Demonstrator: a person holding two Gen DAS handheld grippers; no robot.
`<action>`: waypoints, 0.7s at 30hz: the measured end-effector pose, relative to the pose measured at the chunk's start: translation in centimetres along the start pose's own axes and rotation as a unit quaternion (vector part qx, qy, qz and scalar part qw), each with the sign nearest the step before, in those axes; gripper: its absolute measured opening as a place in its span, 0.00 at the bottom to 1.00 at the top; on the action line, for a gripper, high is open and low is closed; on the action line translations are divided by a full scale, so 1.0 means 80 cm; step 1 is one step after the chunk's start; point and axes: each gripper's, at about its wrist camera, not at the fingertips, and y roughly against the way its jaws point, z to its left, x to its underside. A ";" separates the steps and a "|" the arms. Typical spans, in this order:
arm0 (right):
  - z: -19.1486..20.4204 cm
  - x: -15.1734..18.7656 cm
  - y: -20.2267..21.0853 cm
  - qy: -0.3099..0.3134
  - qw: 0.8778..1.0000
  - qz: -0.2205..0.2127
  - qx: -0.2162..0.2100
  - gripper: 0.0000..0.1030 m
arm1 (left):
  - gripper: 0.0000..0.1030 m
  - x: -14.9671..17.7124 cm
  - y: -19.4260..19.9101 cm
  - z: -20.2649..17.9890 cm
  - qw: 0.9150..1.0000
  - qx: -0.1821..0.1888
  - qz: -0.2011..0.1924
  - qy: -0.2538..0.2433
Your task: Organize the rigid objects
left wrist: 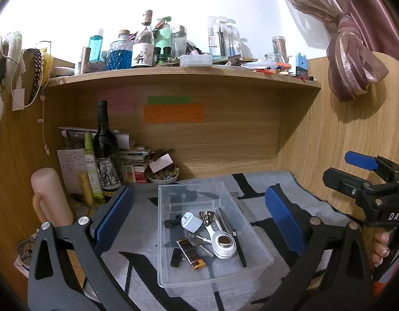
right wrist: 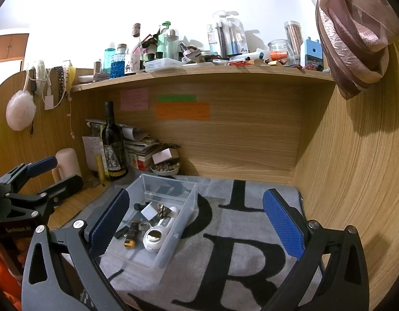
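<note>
Both claws hang wide apart and empty. The clear bin (left wrist: pixel 215 233) of small items sits straight ahead of the left claw (left wrist: pixel 199 223), long axis running away, left of the right claw (right wrist: pixel 197 223); left looks nearer.

"DAS" on the right gripper (left wrist: pixel 365 181); large "R" on the grey mat (right wrist: pixel 241 256).
</note>
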 end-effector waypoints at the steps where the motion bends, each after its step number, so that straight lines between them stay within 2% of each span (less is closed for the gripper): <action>1: 0.000 0.000 0.000 0.000 1.000 0.000 0.000 1.00 | 1.00 0.000 0.000 0.001 1.000 0.001 0.001 0.002; 14: 0.002 0.000 -0.002 0.003 1.000 0.000 0.002 1.00 | 1.00 0.000 -0.006 0.007 1.000 0.013 0.012 0.016; 21: 0.000 0.001 -0.006 0.006 1.000 0.004 -0.001 1.00 | 1.00 0.000 -0.003 0.002 1.000 0.014 0.001 0.008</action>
